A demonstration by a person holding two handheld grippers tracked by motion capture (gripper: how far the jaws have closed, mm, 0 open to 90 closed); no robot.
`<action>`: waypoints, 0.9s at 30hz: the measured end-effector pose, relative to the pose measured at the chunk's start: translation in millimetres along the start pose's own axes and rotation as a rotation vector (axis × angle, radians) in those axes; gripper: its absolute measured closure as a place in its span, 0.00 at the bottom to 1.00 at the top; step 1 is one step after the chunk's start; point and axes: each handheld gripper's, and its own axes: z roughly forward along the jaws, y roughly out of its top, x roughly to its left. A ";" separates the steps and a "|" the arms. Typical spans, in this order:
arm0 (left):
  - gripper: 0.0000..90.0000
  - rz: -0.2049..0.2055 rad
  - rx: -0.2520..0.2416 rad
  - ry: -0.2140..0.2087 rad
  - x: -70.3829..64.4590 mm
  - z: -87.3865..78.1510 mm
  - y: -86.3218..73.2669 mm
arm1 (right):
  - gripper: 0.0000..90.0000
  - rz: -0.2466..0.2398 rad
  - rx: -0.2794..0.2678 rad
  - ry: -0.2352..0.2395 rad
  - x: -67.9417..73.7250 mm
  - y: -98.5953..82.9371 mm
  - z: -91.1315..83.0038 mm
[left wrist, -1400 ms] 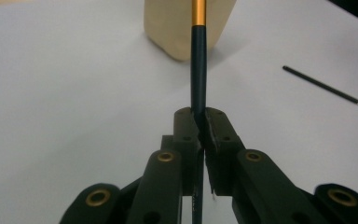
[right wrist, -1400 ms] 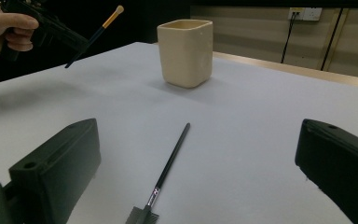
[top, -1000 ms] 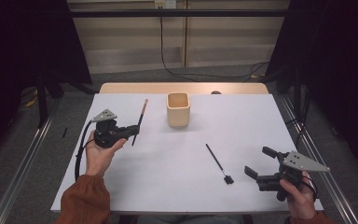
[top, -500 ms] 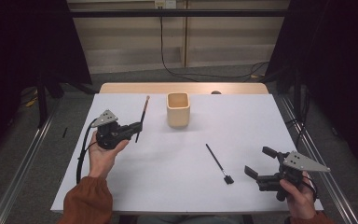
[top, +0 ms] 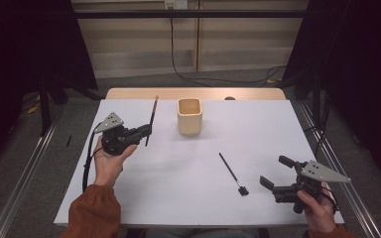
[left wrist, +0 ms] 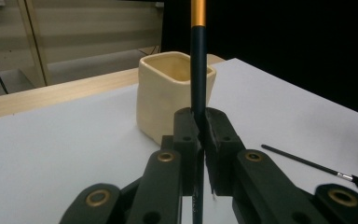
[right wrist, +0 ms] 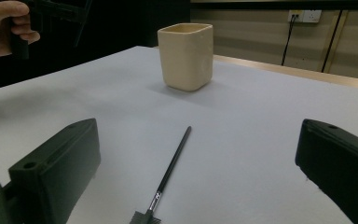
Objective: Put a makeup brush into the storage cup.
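Black-handled and held upright, a brush (top: 151,119) stands clamped in the jaws of our left gripper (top: 146,131), raised over the white surface (top: 178,188) just left of the cream cup (top: 189,116). Right of centre a second brush (top: 232,173) lies flat. Our right gripper (top: 274,173) hovers beside it, jaws wide apart.

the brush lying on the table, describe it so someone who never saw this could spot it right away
Start at the cream square cup standing near the far middle of the white table. Come toward the person and a little to the right: a thin black brush lies flat there, bristles pointing at the near edge, just ahead of the open right gripper. Unlike the other brush, which the left gripper holds upright, nothing touches this one.
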 end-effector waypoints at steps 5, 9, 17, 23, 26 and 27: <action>0.93 0.015 0.010 -0.004 -2.7 5.7 3.1 | 0.00 0.008 -0.010 -0.001 0.0 0.0 -0.9; 0.93 0.031 0.012 -0.019 -6.8 12.4 10.7 | 0.00 0.009 -0.011 0.004 0.6 0.1 -0.3; 0.93 0.032 -0.003 -0.037 -11.0 23.3 19.5 | 0.00 0.012 -0.015 0.002 0.4 -0.1 -1.4; 0.93 0.052 0.004 -0.041 -14.5 32.1 26.0 | 0.00 0.011 -0.013 0.003 0.7 0.0 -0.7; 0.93 0.058 0.010 -0.053 -16.2 38.1 31.6 | 0.00 0.011 -0.014 0.002 0.4 -0.1 -0.8; 0.93 0.058 0.010 -0.056 -16.9 39.7 33.2 | 0.00 0.012 -0.013 0.001 0.4 -0.2 -1.0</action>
